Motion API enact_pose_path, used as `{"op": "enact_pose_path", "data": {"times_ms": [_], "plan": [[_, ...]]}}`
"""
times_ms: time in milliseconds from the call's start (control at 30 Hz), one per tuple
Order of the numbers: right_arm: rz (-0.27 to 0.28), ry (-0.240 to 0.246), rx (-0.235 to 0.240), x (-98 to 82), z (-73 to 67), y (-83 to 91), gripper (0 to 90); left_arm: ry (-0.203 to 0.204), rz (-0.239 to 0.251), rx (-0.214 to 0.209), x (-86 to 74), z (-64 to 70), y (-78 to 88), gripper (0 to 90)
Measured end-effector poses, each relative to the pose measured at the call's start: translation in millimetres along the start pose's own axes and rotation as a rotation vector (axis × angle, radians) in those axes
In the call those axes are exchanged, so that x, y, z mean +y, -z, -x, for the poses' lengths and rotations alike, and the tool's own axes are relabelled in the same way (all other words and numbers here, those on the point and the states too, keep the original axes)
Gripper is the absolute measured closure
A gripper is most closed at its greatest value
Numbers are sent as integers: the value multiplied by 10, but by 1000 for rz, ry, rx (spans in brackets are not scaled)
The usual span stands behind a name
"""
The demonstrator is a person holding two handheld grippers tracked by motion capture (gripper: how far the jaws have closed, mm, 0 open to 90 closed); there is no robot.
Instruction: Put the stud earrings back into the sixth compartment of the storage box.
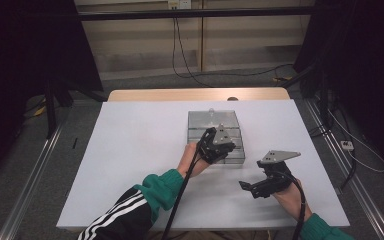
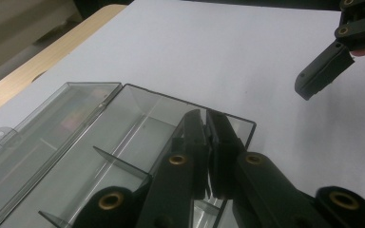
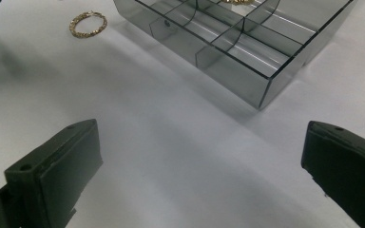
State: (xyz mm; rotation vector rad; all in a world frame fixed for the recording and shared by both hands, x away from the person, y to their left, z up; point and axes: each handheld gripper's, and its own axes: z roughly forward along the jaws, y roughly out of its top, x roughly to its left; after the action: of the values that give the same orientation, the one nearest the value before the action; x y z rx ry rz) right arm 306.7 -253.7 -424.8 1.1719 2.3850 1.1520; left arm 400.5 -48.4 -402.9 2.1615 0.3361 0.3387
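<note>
clear box point(image 1: 215, 125), left gripper point(image 1: 220, 148) angled over it

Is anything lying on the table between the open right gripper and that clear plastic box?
No. In the right gripper view, bare white table runs from the right gripper to the clear box.

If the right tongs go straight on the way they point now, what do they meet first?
Probably bare table first: the open right tongs look across white surface. Farther along that line stands the clear compartment box, its near corner slightly right of centre. The gold bracelet lies well off to the left. Depth is uncertain.
</note>
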Motion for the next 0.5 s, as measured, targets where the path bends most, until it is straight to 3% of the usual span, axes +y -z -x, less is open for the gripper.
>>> {"op": "enact_pose_path", "data": {"times_ms": [367,500], "plan": [[0,1,0,0,2,1,0,-5,-6,-6,9,9,-104,882],[0,1,0,0,2,1,0,11,-4,-16,0,25,-154,880]]}}
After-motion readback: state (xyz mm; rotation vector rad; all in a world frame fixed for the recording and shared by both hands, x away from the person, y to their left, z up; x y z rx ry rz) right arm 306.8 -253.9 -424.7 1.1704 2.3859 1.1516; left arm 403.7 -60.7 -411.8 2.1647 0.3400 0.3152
